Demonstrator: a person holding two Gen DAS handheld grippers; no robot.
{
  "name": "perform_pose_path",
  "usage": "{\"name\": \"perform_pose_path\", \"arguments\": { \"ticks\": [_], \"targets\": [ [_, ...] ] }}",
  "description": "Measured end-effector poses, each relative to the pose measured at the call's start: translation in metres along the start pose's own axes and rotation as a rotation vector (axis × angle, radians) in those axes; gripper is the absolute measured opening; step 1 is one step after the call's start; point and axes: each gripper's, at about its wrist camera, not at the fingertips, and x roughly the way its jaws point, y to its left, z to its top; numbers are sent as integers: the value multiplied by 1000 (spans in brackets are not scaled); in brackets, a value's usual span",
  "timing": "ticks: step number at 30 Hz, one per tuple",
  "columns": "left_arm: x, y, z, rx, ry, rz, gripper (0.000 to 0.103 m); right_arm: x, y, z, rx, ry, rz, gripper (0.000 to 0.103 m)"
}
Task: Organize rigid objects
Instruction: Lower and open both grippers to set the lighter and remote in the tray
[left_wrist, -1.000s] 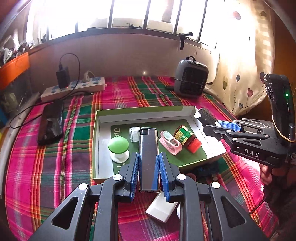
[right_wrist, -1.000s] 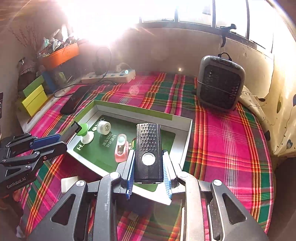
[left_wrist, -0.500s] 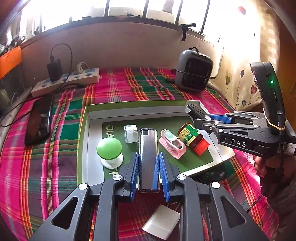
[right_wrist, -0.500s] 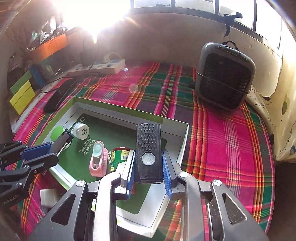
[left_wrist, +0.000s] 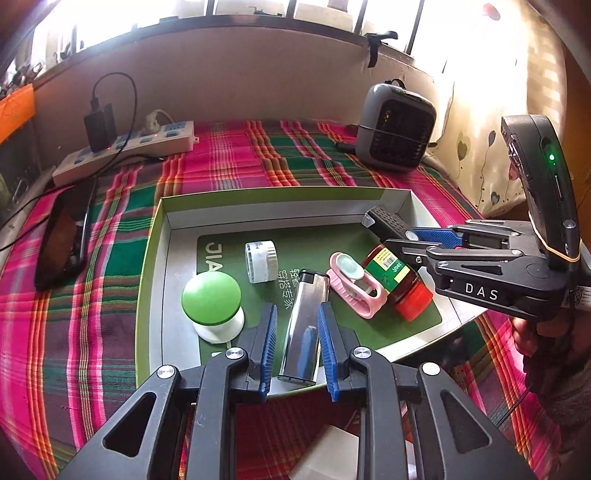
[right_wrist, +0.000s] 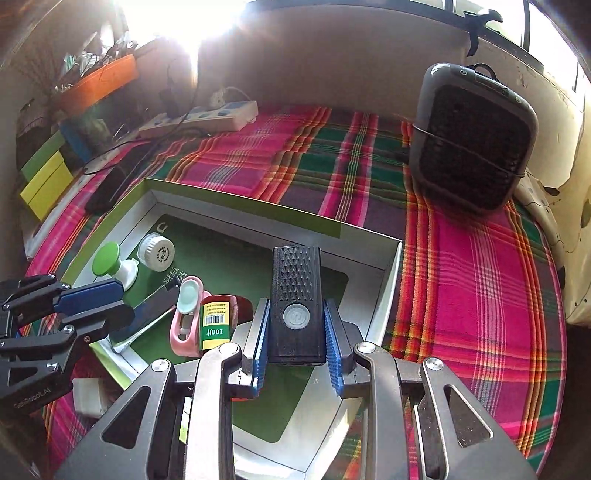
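Note:
A green-rimmed tray (left_wrist: 277, 194) (right_wrist: 240, 203) lies on the plaid cloth. It holds a green-topped white knob (left_wrist: 211, 301), a white ribbed cap (left_wrist: 260, 256), a pink clip (left_wrist: 354, 288) and a red-capped small bottle (left_wrist: 395, 280). My left gripper (left_wrist: 295, 314) (right_wrist: 92, 302) is shut on a silver lighter (left_wrist: 303, 325), which leans right over the tray's near part. My right gripper (right_wrist: 295, 317) (left_wrist: 410, 236) is shut on a black studded device (right_wrist: 295, 295) (left_wrist: 388, 221) with a round grey button, over the tray's far right corner.
A grey fan heater (left_wrist: 397, 131) stands at the back right. A power strip (left_wrist: 125, 147) and a black phone (left_wrist: 61, 243) lie at the left. A white block (left_wrist: 332, 454) lies on the cloth under my left gripper. Boxes and an orange bin (right_wrist: 99, 81) line the left edge.
Both grippers have come forward and lower over the tray, each keeping its grip. The lighter now leans to the right between the left pads.

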Motion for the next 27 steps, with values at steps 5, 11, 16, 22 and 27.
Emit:
{"name": "perform_pose_path", "arguments": {
  "ticks": [5, 11, 16, 22, 27],
  "targets": [
    [2, 0, 1, 0, 2, 9, 22, 6, 3, 2, -10, 8, 11, 28],
    [4, 2, -1, -9, 11, 11, 22, 9, 6, 1, -23, 12, 13, 28],
    [6, 1, -1, -5, 9, 1, 22, 8, 6, 0, -33, 10, 10, 28],
    [7, 1, -2, -3, 13, 7, 22, 9, 7, 0, -37, 9, 7, 28],
    [8, 1, -1, 0, 16, 10, 23, 9, 9, 0, -42, 5, -3, 28]
  ]
}}
